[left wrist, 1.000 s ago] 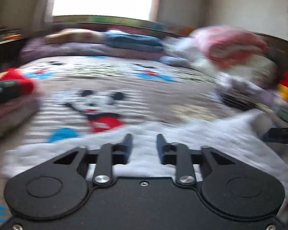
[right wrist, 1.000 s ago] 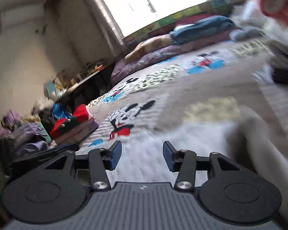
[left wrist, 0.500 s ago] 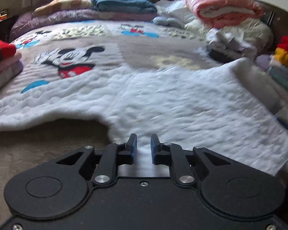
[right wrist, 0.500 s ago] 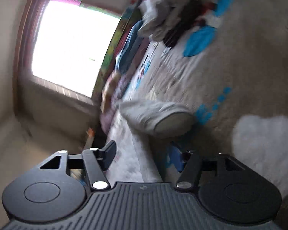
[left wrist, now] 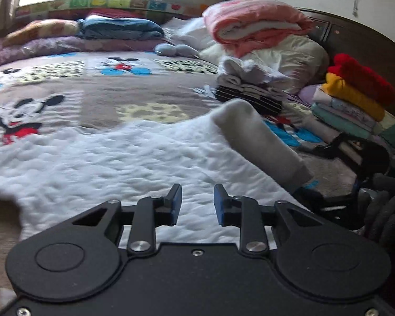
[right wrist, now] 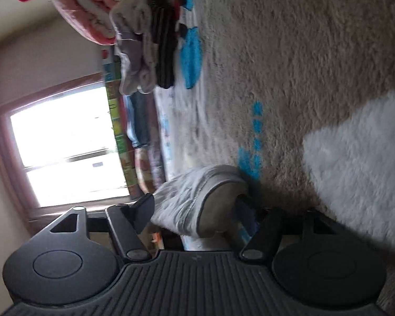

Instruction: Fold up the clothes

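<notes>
- Left claw (left wrist: 197,201): jaws just widened, a small gap, nothing between them; it hovers tilted down over the white quilted fleece garment (left wrist: 123,163), which lies spread on the cartoon-print bed blanket (left wrist: 134,92) ahead.
- Right claw (right wrist: 197,210): rolled sideways, jaws just narrowed around the garment's grey-lined sleeve (right wrist: 197,197); firm contact unclear.
- Risk: loose hold lets the sleeve slip mid-fold; thick fleece may bunch.
- Folded clothes stack (left wrist: 355,100) sits far right.

Open bedspread (left wrist: 134,89) ahead, folded stacks (left wrist: 355,100) crowding right edge
</notes>
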`<state>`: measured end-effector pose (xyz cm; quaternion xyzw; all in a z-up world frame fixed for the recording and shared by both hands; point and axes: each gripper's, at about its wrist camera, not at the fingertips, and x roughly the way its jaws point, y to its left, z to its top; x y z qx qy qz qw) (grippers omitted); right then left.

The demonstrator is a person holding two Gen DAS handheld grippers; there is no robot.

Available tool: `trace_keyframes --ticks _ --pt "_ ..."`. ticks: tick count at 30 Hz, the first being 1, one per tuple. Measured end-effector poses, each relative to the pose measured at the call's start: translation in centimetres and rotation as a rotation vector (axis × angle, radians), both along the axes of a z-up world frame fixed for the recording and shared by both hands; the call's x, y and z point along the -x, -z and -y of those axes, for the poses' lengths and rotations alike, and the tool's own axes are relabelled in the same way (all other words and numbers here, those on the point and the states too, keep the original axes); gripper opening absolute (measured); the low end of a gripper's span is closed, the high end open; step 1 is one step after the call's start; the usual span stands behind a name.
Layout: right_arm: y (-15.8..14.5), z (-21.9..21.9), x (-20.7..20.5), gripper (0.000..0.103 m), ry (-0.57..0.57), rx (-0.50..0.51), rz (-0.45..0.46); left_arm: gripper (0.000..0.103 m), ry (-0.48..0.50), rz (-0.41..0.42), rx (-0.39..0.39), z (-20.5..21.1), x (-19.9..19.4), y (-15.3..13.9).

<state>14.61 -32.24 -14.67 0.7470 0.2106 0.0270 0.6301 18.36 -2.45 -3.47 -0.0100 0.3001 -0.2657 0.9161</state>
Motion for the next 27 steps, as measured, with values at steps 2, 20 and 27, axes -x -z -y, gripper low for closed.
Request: trace_keyframes --ticks 2,20,27 --pt "-0.2 -0.4 -0.7 0.042 0.008 0.046 -0.024 0.024 0.018 -0.008 -0.005 0.8 -0.4 0.5" --pt "-14.6 4.3 -11.2 0.006 -0.211 1.186 0.262 0.031 0.17 -0.096 -0.04 4.4 -1.1 3.2" --pt "-15.9 2.8 -13.3 0.005 -0.364 1.519 0.29 0.046 0.208 -0.143 -0.039 4.3 -1.4 3.8"
